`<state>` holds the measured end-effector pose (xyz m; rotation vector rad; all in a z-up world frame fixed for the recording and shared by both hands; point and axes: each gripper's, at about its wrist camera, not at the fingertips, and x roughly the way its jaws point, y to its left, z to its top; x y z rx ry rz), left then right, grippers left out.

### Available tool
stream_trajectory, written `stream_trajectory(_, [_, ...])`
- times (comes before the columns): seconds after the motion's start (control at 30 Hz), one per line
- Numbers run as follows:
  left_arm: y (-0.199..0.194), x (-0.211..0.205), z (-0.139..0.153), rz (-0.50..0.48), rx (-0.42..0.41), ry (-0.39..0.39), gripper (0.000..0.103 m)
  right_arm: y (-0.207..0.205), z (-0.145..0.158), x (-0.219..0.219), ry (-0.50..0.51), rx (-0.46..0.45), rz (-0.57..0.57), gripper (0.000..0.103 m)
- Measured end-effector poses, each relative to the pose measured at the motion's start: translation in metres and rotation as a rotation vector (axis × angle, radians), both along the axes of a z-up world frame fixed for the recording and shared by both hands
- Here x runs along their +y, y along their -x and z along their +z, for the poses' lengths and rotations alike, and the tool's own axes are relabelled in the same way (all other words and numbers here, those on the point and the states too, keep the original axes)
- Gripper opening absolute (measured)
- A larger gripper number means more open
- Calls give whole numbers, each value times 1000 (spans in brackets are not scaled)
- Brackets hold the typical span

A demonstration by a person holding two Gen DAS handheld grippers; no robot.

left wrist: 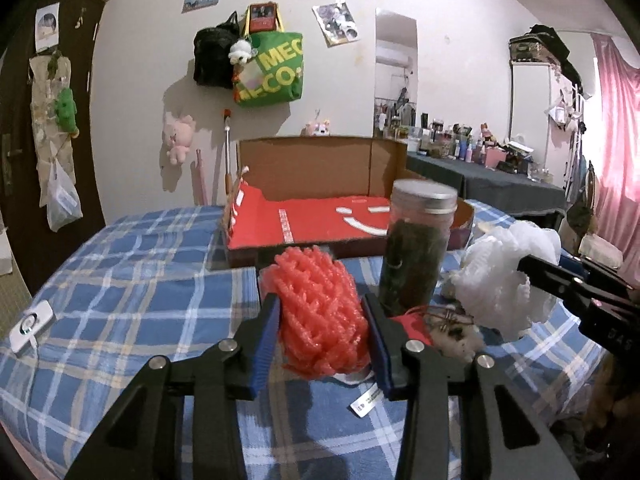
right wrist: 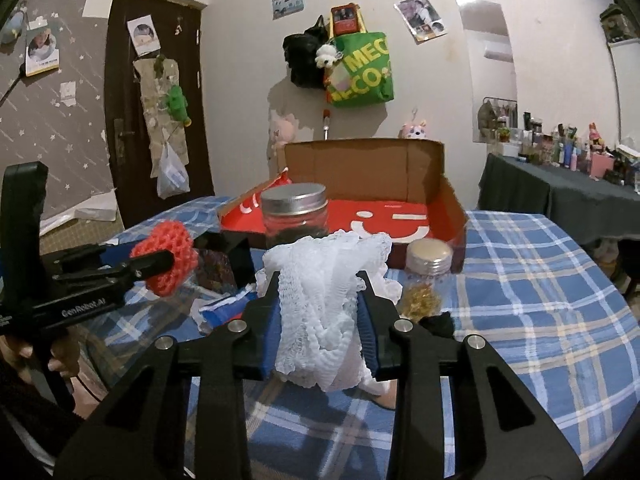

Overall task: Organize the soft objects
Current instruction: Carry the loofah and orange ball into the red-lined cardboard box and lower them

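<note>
My left gripper [left wrist: 322, 308] is shut on a red foam net [left wrist: 320, 312] and holds it above the blue plaid cloth [left wrist: 120, 300]. My right gripper [right wrist: 320, 288] is shut on a white foam net [right wrist: 324, 312], also lifted above the cloth. In the left wrist view the white net [left wrist: 504, 280] and the right gripper show at the right. In the right wrist view the red net [right wrist: 168, 256] and the left gripper show at the left. An open cardboard box with a red floor [left wrist: 320, 220] stands behind them; it also shows in the right wrist view [right wrist: 384, 216].
A tall jar with a metal lid [left wrist: 416, 248] stands in front of the box. A second, smaller jar [right wrist: 426, 276] with golden contents stands to the right. Small clutter [left wrist: 448, 328] lies on the cloth below the nets. A dark table with bottles [right wrist: 560, 196] stands at the right.
</note>
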<state>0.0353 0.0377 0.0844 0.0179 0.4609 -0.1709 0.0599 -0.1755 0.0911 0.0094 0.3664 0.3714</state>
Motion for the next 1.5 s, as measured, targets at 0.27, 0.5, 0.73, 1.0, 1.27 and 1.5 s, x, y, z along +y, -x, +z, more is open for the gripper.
stream_trajectory(0.27, [-2,2,23,-13,-52,-9,43,-4,24,-16,-14,-60,-38,31])
stream_trajectory(0.5, [-26,4,41,-44,-59,-9,43,-26,45,-29,-15,-95,-39,31])
stream_trajectory(0.73, [-57,2,57,-94,-43,-31,42,-63,65,-33,14,-103,2,31])
stream_trajectory(1.0, [-100,-6,77,-198,4,-51,42,-114,80,-30,38,-48,86,31])
stream_trajectory(1.27, [-149,-18,88,-300,82,-75,42,-171,93,-14,79,28,158,31])
stream_trajectory(1.5, [-208,-27,88,-345,164,-94,42,-245,93,1,83,159,181,31])
